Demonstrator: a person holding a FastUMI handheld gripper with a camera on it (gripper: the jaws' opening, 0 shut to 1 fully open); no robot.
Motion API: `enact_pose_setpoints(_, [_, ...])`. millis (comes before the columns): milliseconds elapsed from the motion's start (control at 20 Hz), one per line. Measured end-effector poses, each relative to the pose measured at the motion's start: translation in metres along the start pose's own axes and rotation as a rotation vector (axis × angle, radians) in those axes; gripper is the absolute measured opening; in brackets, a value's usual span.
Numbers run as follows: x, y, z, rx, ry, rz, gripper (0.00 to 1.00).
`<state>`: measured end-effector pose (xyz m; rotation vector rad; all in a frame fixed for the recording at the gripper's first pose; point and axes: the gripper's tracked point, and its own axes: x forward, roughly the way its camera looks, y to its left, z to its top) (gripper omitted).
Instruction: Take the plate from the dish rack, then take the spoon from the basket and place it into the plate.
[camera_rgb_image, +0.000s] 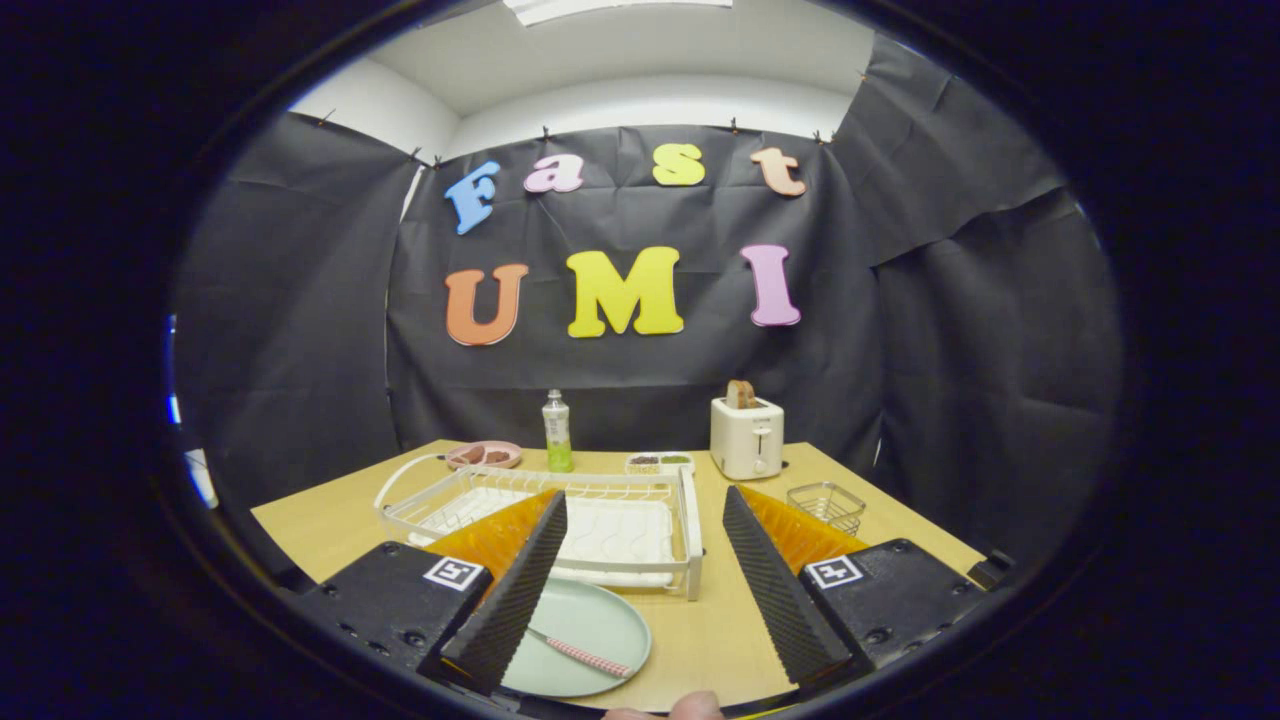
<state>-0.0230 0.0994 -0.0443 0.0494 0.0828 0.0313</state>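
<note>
Gripper view: hand-held gripper (640, 580) released, holding nothing; spoon (585, 655) resting on plate (585, 640) at seven o'clock, likely just dropped; wire basket (826, 503) at two o'clock, emptied.

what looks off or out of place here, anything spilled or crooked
Nothing stands out. The spoon lies in the pale green plate on the table, in front of the dish rack. The gripper is open, holding nothing.

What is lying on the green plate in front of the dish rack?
A spoon with a red-and-white patterned handle lies on the green plate. Its bowl end is covered by the left finger of the open gripper, so that end cannot be seen.
</note>
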Motion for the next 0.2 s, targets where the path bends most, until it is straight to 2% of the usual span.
enact_pose_setpoints(200, [-0.0120, -0.0010, 0.0078, -0.009, -0.038, -0.038, 1.00])
